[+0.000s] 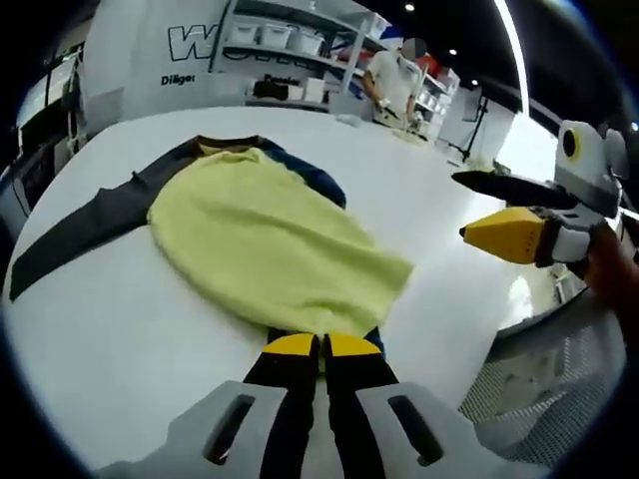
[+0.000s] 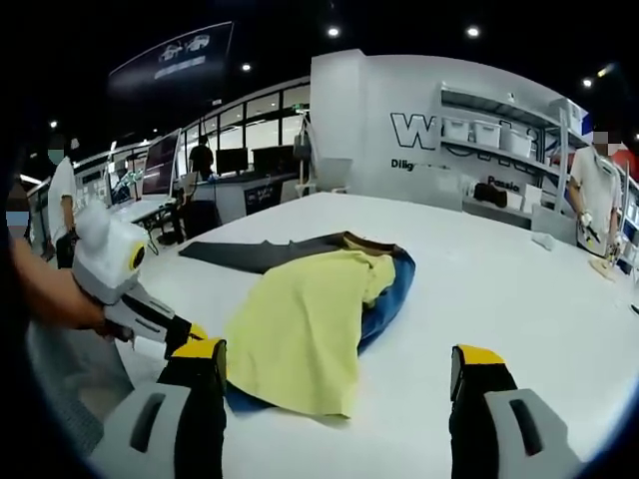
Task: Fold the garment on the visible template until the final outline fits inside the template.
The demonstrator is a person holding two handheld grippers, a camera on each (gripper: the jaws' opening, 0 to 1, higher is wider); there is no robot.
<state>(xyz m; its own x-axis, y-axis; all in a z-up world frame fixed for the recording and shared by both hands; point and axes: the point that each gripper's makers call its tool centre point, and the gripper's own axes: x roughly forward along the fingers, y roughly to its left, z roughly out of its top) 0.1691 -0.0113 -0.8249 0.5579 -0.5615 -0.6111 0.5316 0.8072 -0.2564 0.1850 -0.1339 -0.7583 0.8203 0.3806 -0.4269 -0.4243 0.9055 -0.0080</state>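
Observation:
A garment with a yellow body (image 1: 270,239) and dark sleeves lies crumpled on the white table (image 1: 120,329); one long dark sleeve (image 1: 80,235) stretches out to the left. My left gripper (image 1: 321,345) is shut at the garment's near hem, where blue fabric peeks out beside its tips. In the right gripper view the garment (image 2: 300,319) lies ahead, and the left gripper (image 2: 190,337) meets its near corner, partly hidden by my own jaw. My right gripper (image 2: 339,367) is open and hovers over the hem; from the left gripper view the right gripper (image 1: 481,210) floats off the garment's right side.
A person (image 1: 394,78) stands at shelves with bins (image 2: 489,130) beyond the table's far edge. More people (image 2: 60,195) and desks sit at the left. The table's rounded edge (image 1: 519,319) drops to a mesh surface at lower right.

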